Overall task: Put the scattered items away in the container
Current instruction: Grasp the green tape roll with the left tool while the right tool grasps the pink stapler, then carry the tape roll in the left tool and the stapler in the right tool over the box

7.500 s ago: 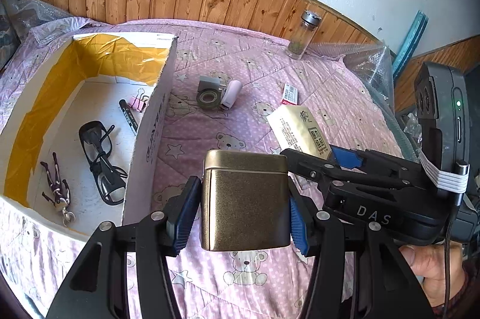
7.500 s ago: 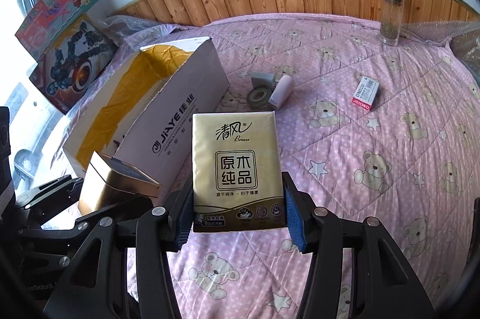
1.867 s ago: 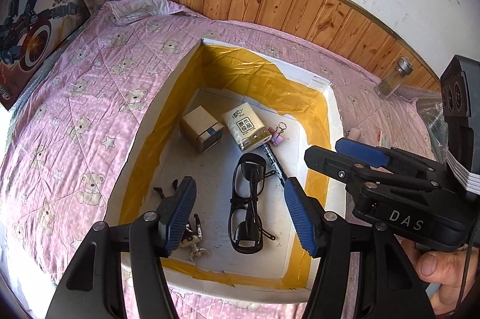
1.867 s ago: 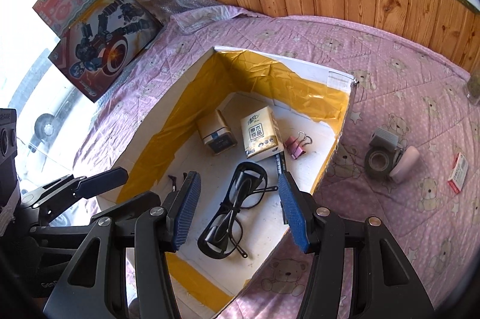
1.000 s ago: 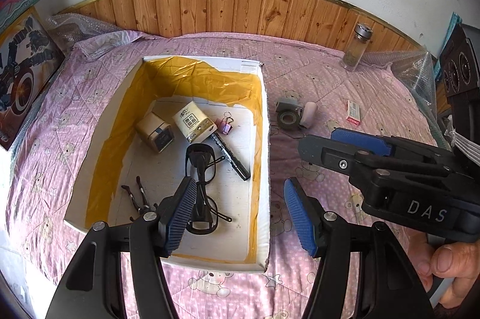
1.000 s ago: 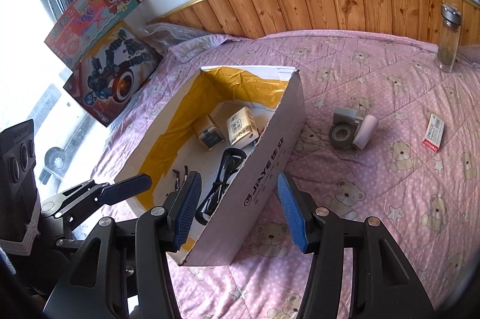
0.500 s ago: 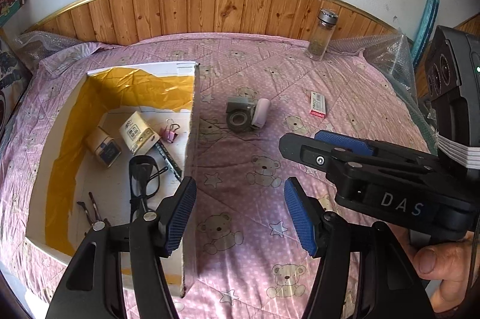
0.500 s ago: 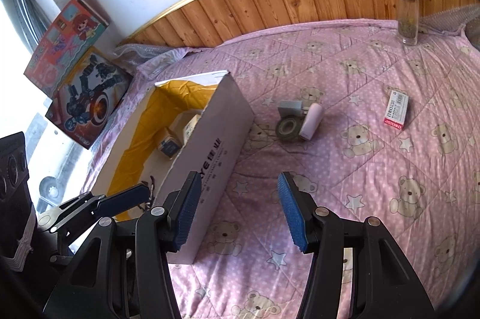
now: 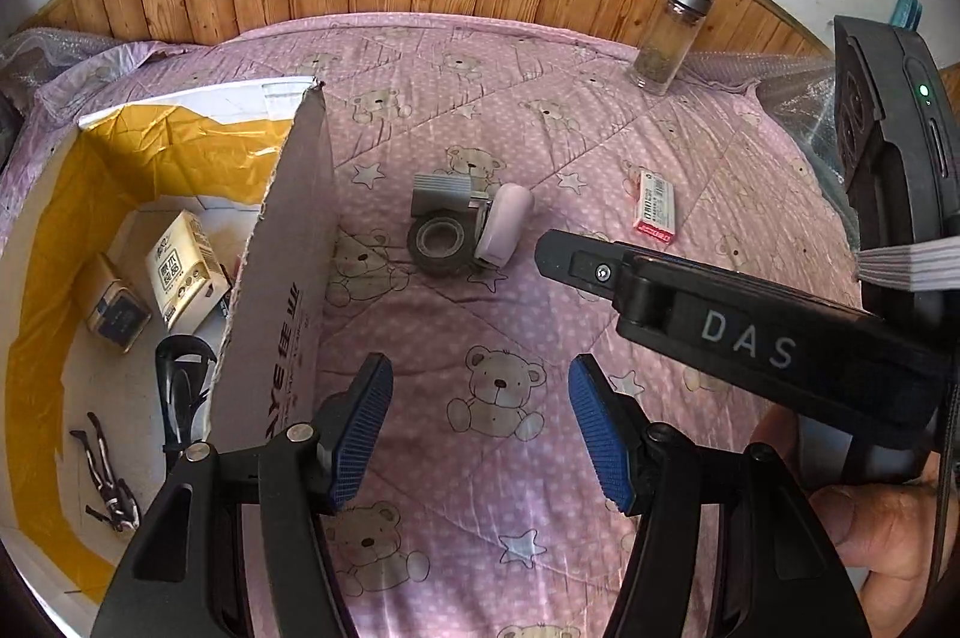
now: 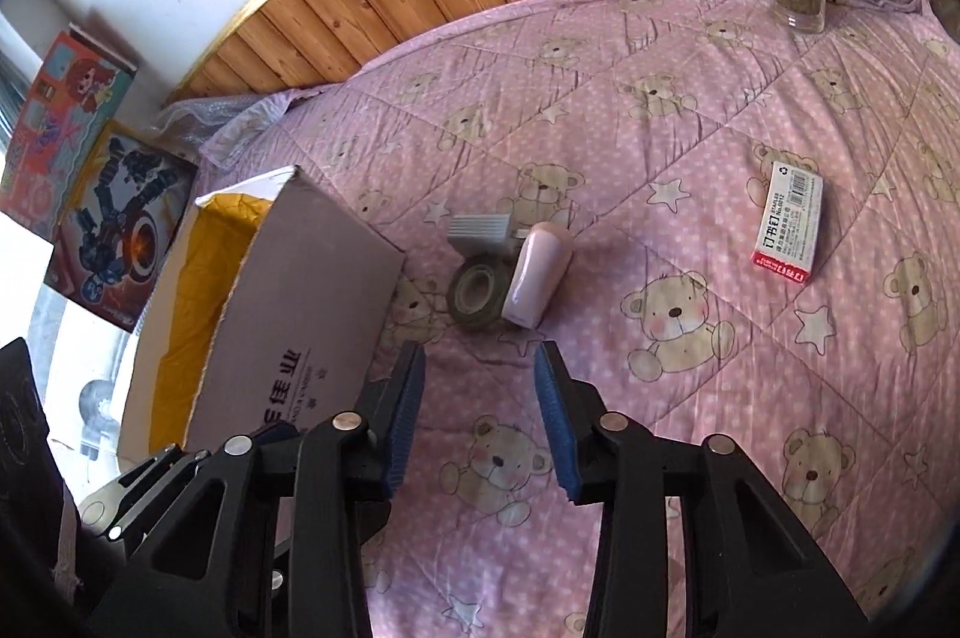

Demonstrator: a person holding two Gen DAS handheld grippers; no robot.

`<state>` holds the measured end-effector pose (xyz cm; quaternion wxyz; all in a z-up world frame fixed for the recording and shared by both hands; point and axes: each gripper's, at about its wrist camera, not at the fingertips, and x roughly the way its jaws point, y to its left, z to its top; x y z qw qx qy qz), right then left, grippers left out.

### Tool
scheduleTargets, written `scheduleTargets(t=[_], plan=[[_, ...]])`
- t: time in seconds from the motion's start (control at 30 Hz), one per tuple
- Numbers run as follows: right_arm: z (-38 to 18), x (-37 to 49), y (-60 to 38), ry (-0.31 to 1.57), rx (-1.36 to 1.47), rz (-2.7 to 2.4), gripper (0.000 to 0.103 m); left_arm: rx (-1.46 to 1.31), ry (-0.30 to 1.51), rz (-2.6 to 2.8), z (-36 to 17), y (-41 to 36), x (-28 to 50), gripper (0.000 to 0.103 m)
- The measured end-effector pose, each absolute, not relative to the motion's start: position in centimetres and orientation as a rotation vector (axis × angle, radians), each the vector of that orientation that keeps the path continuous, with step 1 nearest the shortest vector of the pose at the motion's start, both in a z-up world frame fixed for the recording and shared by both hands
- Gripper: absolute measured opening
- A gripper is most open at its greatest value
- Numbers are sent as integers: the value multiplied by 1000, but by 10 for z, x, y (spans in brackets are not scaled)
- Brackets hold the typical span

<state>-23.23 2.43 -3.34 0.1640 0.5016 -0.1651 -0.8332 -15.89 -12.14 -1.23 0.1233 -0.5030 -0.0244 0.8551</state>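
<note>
Quilt (image 9: 540, 314) pink, bear print, covers whole work area. Cardboard box (image 9: 282, 278) at left, open top; tissue pack (image 9: 183, 272), tin (image 9: 114, 314), glasses (image 9: 180, 392) already inside. Glass bottle (image 9: 669, 38) upright at far edge, well apart from rest. Left gripper (image 9: 480, 422) fingers apart, empty, above quilt. Right gripper (image 10: 480, 410) fingers apart, empty, pointing at tape cluster. Staple box (image 10: 789, 230) flat, off to right. Pink case (image 10: 537, 284) touching tape roll (image 10: 477, 293), grey block (image 10: 480, 230) just behind.

Step, by judgement: between drops, reaching for next loose item. Next move: right gripper straddles pink case, closes, carries to box.
</note>
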Motion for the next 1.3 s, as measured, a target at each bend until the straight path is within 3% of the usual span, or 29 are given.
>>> scheduleTargets(t=[0.43,0.5,0.7,0.97,1.03,1.3], plan=[[-102,-314,17,-417,1603,-2288,39,-1583,-141,2511,-61,-113,-234,62],[-108,-319,16,-407,1591,-2285,35,-1592,-130,2510,-67,-110,-242,62],[-94,-320,30,-254,1540,-2376,29,-1634,-162,2480,-86,-110,-265,62],[-90,-305,71,-297,1532,-2411,29,-1682,-196,2497,-105,-112,-282,61],[-92,-300,72,-304,1531,-2406,29,-1677,-158,2515,-105,-111,-282,49],[-87,-276,63,-320,1508,-2386,29,-1617,-172,2525,-91,-114,-276,49]])
